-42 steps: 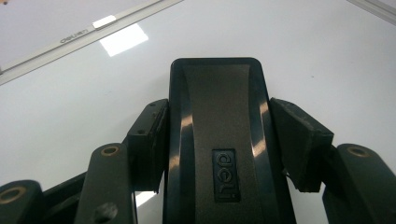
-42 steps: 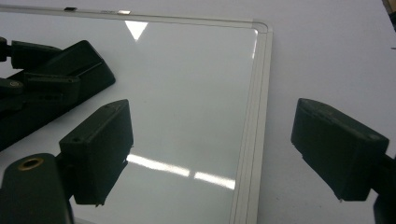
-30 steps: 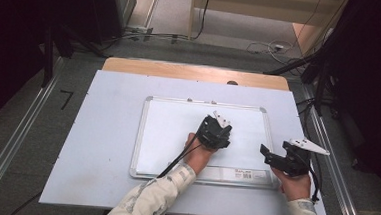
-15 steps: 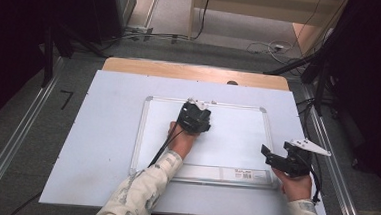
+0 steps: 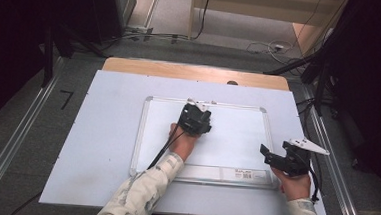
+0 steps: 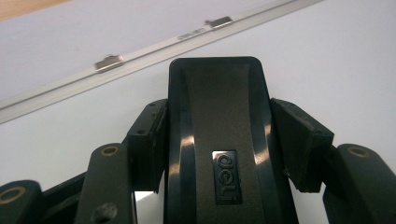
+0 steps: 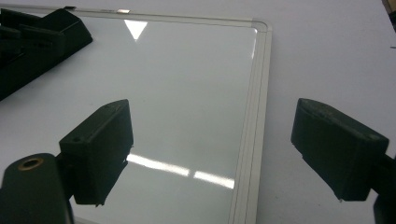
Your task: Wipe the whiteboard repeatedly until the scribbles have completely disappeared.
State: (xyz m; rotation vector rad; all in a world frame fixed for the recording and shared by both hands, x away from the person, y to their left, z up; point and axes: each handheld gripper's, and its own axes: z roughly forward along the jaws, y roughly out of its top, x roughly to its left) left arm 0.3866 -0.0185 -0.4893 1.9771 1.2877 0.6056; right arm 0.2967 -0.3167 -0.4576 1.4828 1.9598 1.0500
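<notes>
One whiteboard [image 5: 226, 140] lies flat on my desk [image 5: 101, 147], silver frame, surface blank. One black eraser [image 6: 219, 140], with a "deli" badge on its back. My left gripper [image 5: 196, 119] has its jaws pinching that eraser from both sides, pads pressed on its flanks. The eraser sits on the board near the far frame rail, roughly mid-width in the high view. Two small metal clips [image 6: 108, 62] show on that rail in the left gripper view, just beyond the eraser's nose.

My right gripper [image 5: 270, 155] hovers at the board's near right corner, jaws spread wide with nothing between them. In the right gripper view one pad is over the board surface and the other over the bare desk, with the frame's right edge running between them. One label strip [image 5: 244, 174] on the near frame rail.

Count: one board, one eraser, two grippers, two clips. The two grippers are well apart.
</notes>
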